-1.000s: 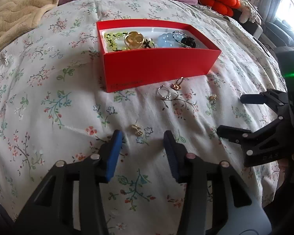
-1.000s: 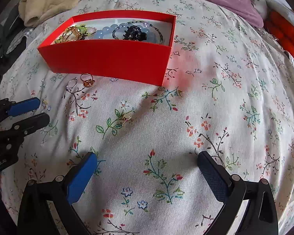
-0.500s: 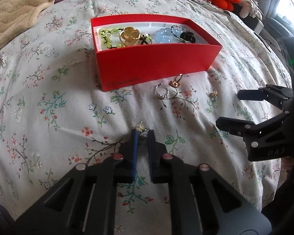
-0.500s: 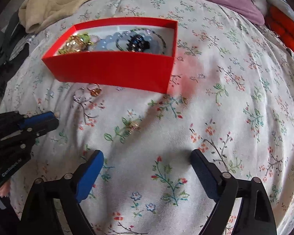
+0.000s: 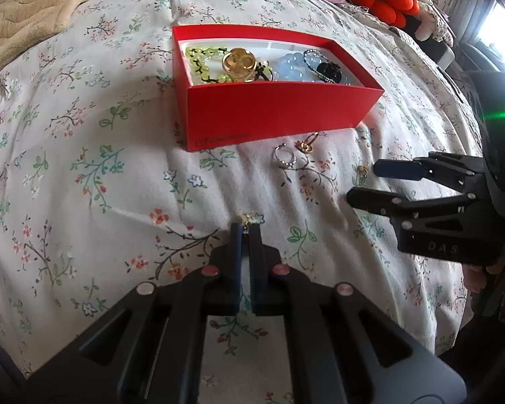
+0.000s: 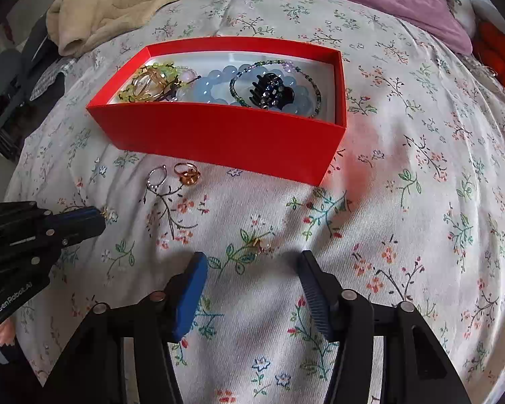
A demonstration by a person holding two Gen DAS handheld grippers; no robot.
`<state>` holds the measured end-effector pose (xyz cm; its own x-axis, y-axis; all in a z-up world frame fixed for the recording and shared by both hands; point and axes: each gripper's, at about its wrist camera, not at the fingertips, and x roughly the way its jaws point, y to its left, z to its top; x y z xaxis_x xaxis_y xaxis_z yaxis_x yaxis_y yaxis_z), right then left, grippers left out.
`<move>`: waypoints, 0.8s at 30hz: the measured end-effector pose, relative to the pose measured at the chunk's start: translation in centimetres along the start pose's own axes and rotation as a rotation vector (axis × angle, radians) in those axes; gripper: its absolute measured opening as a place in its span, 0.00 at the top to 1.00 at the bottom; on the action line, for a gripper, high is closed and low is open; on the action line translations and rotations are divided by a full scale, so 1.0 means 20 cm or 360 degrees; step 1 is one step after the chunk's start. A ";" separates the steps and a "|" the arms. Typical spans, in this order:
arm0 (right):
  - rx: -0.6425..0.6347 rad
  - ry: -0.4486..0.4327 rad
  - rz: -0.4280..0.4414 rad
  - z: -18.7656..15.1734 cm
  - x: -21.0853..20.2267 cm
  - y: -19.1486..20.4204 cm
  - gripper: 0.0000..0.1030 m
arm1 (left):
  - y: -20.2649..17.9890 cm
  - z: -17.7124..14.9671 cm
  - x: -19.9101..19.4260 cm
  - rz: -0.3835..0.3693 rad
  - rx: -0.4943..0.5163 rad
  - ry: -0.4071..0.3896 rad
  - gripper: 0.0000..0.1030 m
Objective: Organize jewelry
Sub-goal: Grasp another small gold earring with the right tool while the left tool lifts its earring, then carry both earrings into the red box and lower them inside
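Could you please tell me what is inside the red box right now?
Inside the red box: yellow-green beads, a gold piece, blue bead bracelet, dark beaded strand, black hair claw. Anything beneath them is hidden.

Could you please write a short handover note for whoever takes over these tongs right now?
Left tongs: shut on a small gold earring, low over the bedspread.
Right tongs: open, either side of another small earring, not gripping.
Red box already holds bracelets and a hair clip.
Left to do: box both earrings, then the silver ring and gold ring in front of it.
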<state>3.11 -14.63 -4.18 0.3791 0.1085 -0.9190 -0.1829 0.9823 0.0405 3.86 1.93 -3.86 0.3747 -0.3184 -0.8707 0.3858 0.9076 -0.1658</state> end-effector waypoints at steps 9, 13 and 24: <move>-0.0041 0.0000 -0.0030 0.04 0.02 0.01 0.70 | 0.03 0.00 -0.02 0.0000 -0.0052 0.0036 0.95; -0.0076 0.0027 -0.0048 0.06 0.03 0.05 0.83 | 0.05 0.01 -0.03 -0.0007 -0.0113 0.0070 0.95; 0.0056 0.0085 0.0018 0.15 0.01 0.08 0.90 | 0.10 0.08 -0.09 -0.0010 -0.0210 0.0067 0.95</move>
<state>5.65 -12.47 -3.18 0.3283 0.1120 -0.9379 -0.1544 0.9859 0.0637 5.28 3.84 -1.91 0.3362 -0.3149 -0.8876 0.2727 0.9346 -0.2283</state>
